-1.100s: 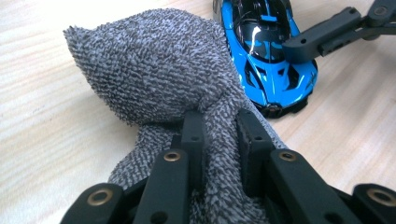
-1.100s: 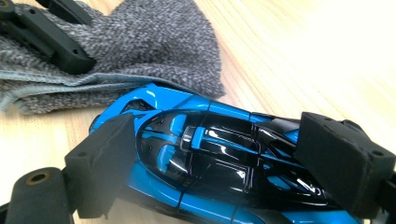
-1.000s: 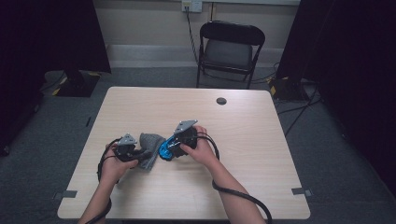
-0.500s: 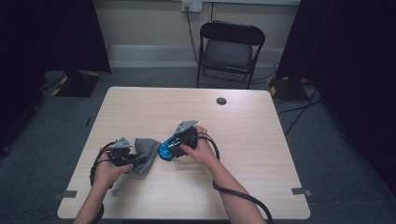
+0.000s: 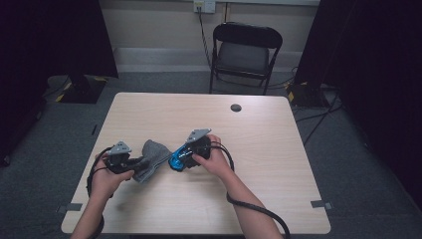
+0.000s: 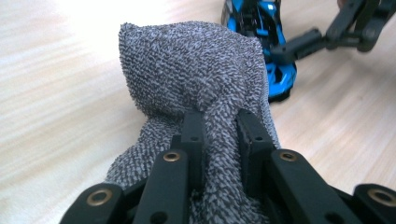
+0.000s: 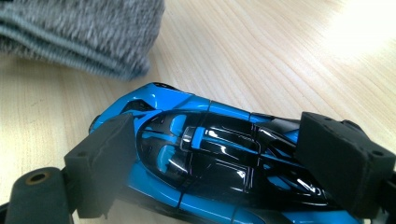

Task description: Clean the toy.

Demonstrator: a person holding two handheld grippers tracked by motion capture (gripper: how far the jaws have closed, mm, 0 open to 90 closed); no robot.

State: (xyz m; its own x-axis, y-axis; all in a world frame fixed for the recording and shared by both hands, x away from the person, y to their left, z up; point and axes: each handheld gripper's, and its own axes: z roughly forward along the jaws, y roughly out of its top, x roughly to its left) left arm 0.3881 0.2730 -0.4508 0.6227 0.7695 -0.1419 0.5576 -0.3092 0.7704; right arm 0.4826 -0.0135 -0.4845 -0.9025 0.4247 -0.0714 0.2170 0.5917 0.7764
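A grey knitted cloth point(image 5: 152, 158) hangs bunched from my left gripper point(image 5: 137, 163), which is shut on its near fold at the table's front left. In the left gripper view the two jaws pinch the cloth point(image 6: 196, 70) at my left gripper point(image 6: 219, 128), and the cloth stands up in front of them. A blue and black toy car point(image 5: 176, 160) lies just right of the cloth. My right gripper point(image 5: 183, 158) is shut on the car, one pad at each end of the car point(image 7: 187, 140), as my right gripper point(image 7: 224, 161) shows. The cloth's edge point(image 7: 84, 32) lies beyond it.
The light wooden table point(image 5: 259, 149) has a small dark round hole point(image 5: 236, 107) near its far edge. A black folding chair point(image 5: 246, 50) stands behind the table. Black cables trail from both grippers over the front edge.
My left gripper has drawn left and a little up with the cloth, opening a small gap from the car. The right hand and the car have kept still.
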